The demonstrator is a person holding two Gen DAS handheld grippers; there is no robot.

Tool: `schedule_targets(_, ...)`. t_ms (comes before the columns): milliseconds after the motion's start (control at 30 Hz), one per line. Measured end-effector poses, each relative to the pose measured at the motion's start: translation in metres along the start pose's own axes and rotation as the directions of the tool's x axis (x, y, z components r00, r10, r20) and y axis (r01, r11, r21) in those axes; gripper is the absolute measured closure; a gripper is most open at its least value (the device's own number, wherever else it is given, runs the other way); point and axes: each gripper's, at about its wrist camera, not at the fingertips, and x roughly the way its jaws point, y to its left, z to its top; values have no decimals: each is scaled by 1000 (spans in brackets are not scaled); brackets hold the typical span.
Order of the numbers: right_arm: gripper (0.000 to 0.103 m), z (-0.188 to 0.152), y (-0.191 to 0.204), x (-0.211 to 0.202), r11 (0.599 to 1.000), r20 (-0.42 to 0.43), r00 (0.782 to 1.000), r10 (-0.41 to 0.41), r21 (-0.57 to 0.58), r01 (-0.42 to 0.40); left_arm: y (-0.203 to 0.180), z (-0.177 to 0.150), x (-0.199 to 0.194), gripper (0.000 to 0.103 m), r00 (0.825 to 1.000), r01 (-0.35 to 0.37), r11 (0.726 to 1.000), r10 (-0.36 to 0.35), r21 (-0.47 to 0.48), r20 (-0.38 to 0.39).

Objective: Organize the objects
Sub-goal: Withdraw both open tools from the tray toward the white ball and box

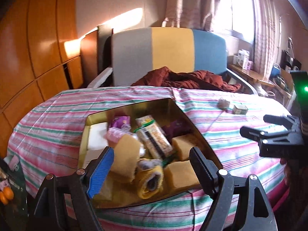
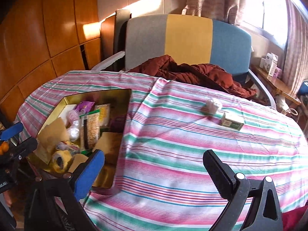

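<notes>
Gold-lined rectangular box (image 1: 132,107) sits on the striped cloth of the desk (image 2: 173,163), centre of the left view, packed with tan foam blocks (image 1: 125,154), a yellow roll (image 1: 150,181) and crinkly snack packets (image 1: 154,138), some blurred. Left tool (image 1: 152,167) hangs released above the box, jaws apart, gripping nothing. Right tool (image 2: 154,171) is likewise released over bare cloth; a small green carton (image 2: 232,123) and a white wad (image 2: 212,105) lie upper right.
</notes>
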Motion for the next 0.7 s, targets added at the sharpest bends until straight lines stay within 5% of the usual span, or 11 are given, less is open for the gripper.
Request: schedule_targets(700,0,26,-114,14,974,-39,973,-226,8,227,-65,30,32,21,988,155,981,-151,117,-46)
